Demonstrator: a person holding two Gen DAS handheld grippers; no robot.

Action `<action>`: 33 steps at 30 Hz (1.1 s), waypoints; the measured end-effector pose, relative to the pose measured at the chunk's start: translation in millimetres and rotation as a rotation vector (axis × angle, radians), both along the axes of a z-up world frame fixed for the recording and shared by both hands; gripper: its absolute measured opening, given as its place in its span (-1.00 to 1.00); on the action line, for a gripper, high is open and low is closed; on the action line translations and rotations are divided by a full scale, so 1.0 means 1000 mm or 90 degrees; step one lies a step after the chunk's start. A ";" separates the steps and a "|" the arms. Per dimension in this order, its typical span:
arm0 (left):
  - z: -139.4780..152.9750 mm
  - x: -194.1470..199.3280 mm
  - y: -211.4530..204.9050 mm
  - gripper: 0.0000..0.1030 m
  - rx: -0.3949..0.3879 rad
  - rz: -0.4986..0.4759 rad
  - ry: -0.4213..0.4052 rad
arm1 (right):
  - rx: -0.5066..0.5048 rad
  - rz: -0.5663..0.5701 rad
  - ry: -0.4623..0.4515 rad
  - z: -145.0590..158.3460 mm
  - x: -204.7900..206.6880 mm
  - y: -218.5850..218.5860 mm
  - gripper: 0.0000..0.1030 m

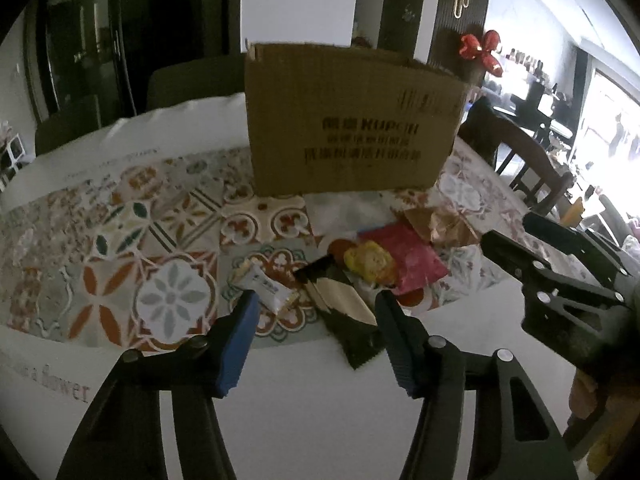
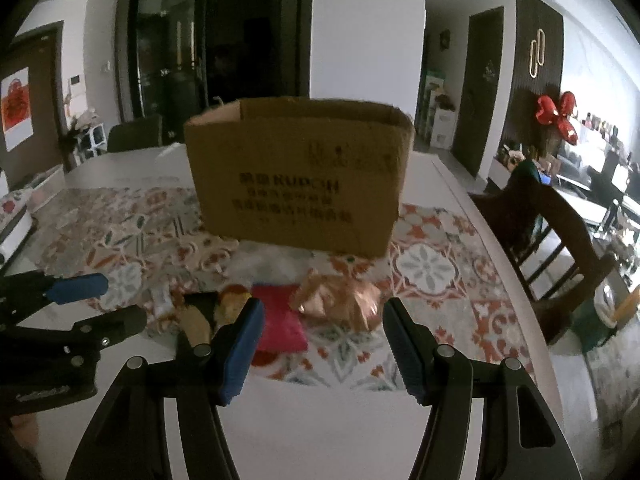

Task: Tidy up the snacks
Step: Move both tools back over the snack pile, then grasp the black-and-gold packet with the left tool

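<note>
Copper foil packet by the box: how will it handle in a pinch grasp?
The copper foil packet looks crumpled and puffy, so probably light and crushable. Its shiny film may slip between the right hand-held gripper pads. Likely floppy, not rigid.

A patterned tablecloth [image 1: 172, 216] is spread ahead of the tongs. A wooden chair [image 2: 552, 236] is seen to their right, with red balloon decorations [image 2: 556, 114] farther back.

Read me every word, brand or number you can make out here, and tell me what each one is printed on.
"KUPCH", roughly; blurred, last letters unsure: cardboard box, front face.
Chinese lines beside and under it on the box: too blurred to read.
"a flower": white border of the tablecloth; the word before it is unreadable.
Small white snack packet: blue print, too small to read.
</note>
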State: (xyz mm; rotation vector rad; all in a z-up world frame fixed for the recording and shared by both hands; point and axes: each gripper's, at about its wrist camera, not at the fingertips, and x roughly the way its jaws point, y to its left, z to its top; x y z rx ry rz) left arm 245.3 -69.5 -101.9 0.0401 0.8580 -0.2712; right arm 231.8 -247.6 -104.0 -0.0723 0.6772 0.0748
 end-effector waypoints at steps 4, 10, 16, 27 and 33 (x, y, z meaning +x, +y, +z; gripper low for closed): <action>-0.013 0.008 -0.005 0.08 -0.021 0.004 0.034 | 0.003 -0.006 0.014 -0.010 0.000 -0.004 0.21; -0.026 0.023 -0.013 0.03 -0.023 0.025 0.050 | 0.015 -0.017 0.030 -0.020 0.001 -0.008 0.21; -0.038 0.037 -0.022 -0.09 -0.014 0.045 0.069 | 0.024 -0.025 0.032 -0.023 0.004 -0.012 0.21; -0.049 0.046 -0.026 -0.14 0.004 0.079 0.073 | 0.043 -0.044 0.041 -0.030 0.012 -0.020 0.21; -0.051 0.045 -0.023 -0.14 0.012 0.089 0.069 | 0.047 -0.036 0.040 -0.030 0.014 -0.017 0.21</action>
